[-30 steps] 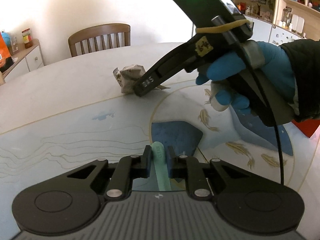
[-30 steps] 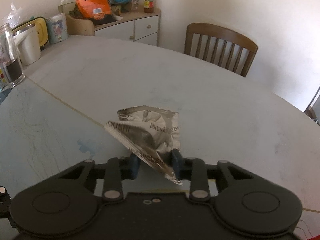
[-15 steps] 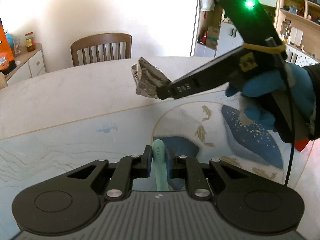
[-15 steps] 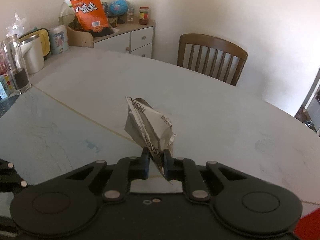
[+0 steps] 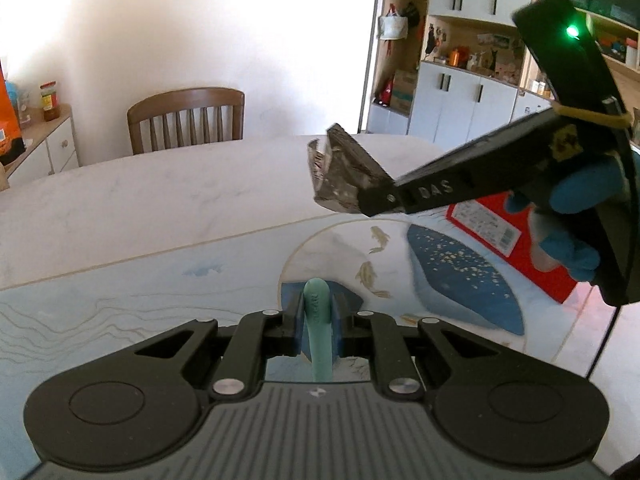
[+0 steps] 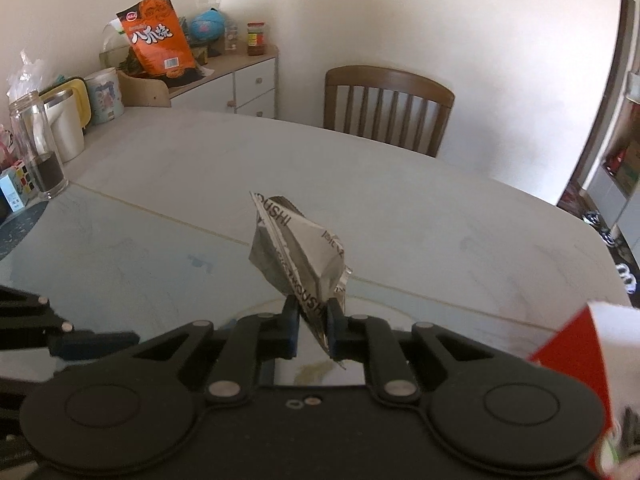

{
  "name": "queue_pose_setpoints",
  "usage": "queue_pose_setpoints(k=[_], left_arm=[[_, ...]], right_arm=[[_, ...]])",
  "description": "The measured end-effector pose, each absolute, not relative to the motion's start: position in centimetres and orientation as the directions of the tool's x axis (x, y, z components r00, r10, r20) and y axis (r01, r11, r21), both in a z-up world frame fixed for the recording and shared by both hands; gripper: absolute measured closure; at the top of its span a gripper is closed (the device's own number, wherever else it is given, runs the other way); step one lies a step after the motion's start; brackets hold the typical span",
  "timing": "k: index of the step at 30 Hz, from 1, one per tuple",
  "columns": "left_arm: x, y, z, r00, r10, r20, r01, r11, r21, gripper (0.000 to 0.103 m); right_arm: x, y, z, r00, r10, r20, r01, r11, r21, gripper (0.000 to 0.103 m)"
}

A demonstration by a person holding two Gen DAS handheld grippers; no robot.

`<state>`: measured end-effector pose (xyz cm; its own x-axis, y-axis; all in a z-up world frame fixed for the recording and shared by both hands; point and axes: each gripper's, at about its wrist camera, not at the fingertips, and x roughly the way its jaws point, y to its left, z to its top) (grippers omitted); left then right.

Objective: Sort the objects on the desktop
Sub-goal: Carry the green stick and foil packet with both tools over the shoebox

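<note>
Left wrist view: the left tool (image 5: 318,322) at lower centre is clamped on a green stick-like item (image 5: 317,328) above the table (image 5: 160,208). At right, the right tool (image 5: 374,200) carries a crumpled wrapper (image 5: 340,176) in the air.

Right wrist view: the right tool (image 6: 313,326) pinches only the wrapper's (image 6: 298,248) lower corner; the thin foil could slip free.
</note>
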<state>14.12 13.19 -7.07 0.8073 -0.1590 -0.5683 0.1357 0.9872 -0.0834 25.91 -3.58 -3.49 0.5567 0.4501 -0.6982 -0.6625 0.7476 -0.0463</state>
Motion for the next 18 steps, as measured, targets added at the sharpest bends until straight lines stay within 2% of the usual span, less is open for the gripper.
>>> queue_pose_setpoints(k=[8, 18], left_arm=[[12.5, 12.8, -5.1, 0.824, -0.197, -0.531, 0.183, 0.980, -0.079, 0.095], [12.2, 11.8, -3.0, 0.834, -0.248, -0.494, 0.249, 0.966, -0.064, 0.095]], right_arm=[[22.4, -5.9, -1.9, 0.590, 0.416, -0.692, -0.610, 0.791, -0.044, 0.091], [18.9, -8.8, 0.3, 0.640, 0.373, -0.672, -0.538, 0.842, -0.045, 0.091]])
